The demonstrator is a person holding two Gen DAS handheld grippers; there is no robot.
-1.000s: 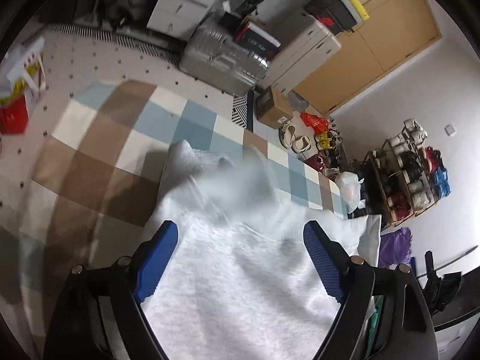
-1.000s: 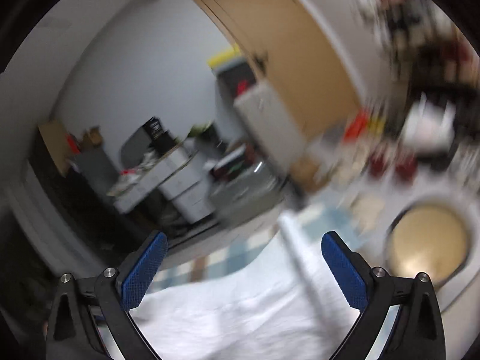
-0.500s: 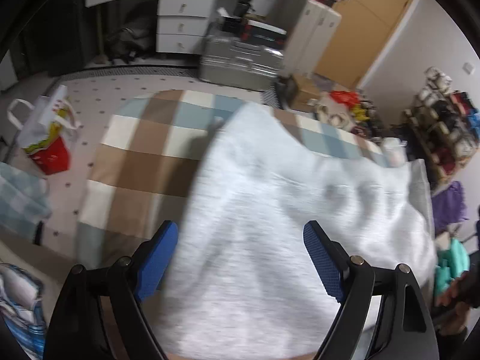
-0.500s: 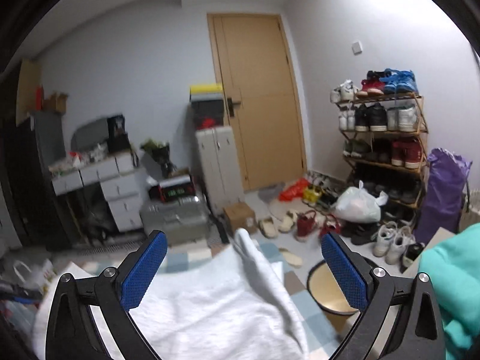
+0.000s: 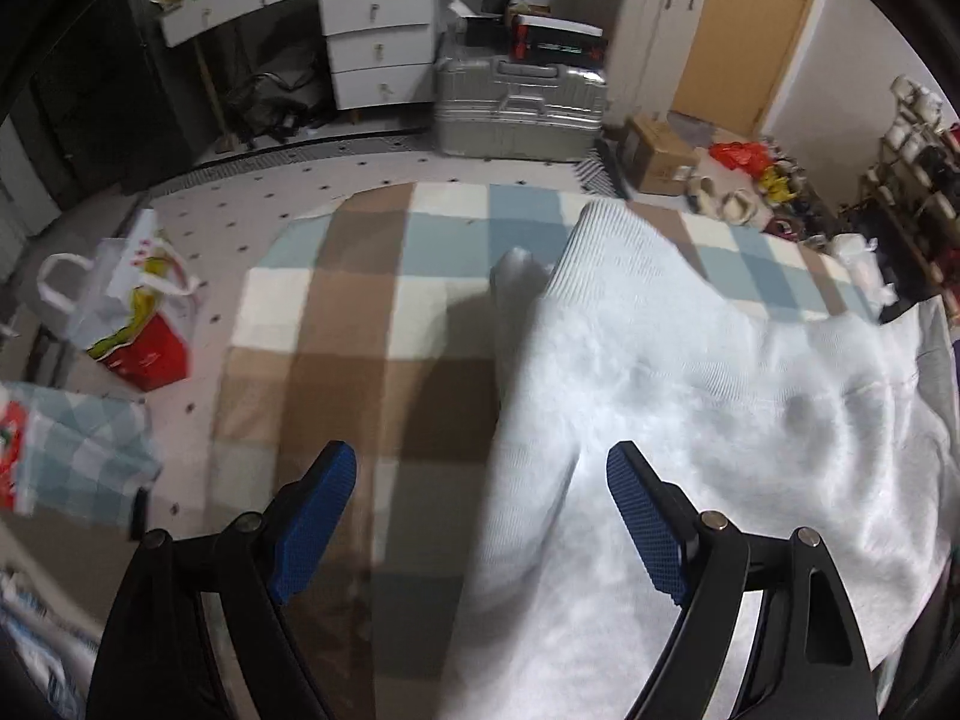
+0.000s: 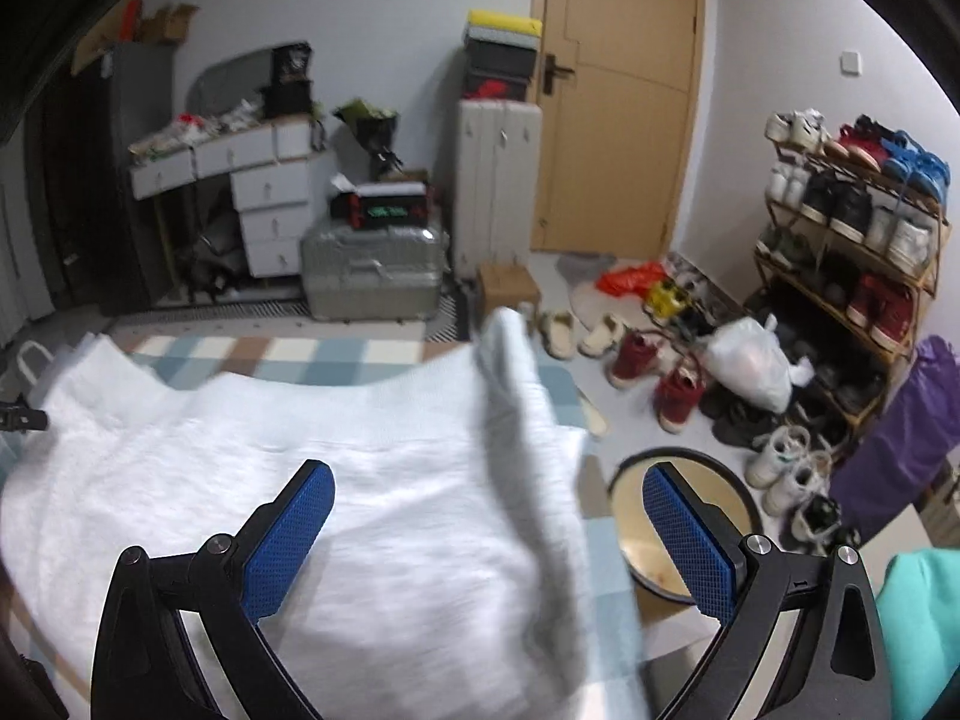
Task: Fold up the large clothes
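Note:
A large white fleecy garment (image 5: 690,420) lies spread over a checked brown, blue and cream blanket (image 5: 360,330). Its ribbed hem reaches toward the far side. My left gripper (image 5: 483,510) hovers open over the garment's left edge, blue pads wide apart with nothing pinched. In the right wrist view the same garment (image 6: 270,480) fills the lower left, and a grey sleeve or fold (image 6: 522,420) runs along its right side. My right gripper (image 6: 489,531) is open above that right edge, with nothing between its pads.
A silver suitcase (image 5: 516,114), white drawers (image 5: 378,48) and a cardboard box (image 5: 660,156) stand beyond the blanket. A red and white bag (image 5: 132,324) sits on the left floor. A shoe rack (image 6: 858,228), loose shoes, a round tray (image 6: 684,516) and a teal cloth (image 6: 924,618) lie to the right.
Both views have swung and tilted downward. The garment, earlier bunched and in motion, now lies spread flat on the blanket. Both grippers stayed open throughout.

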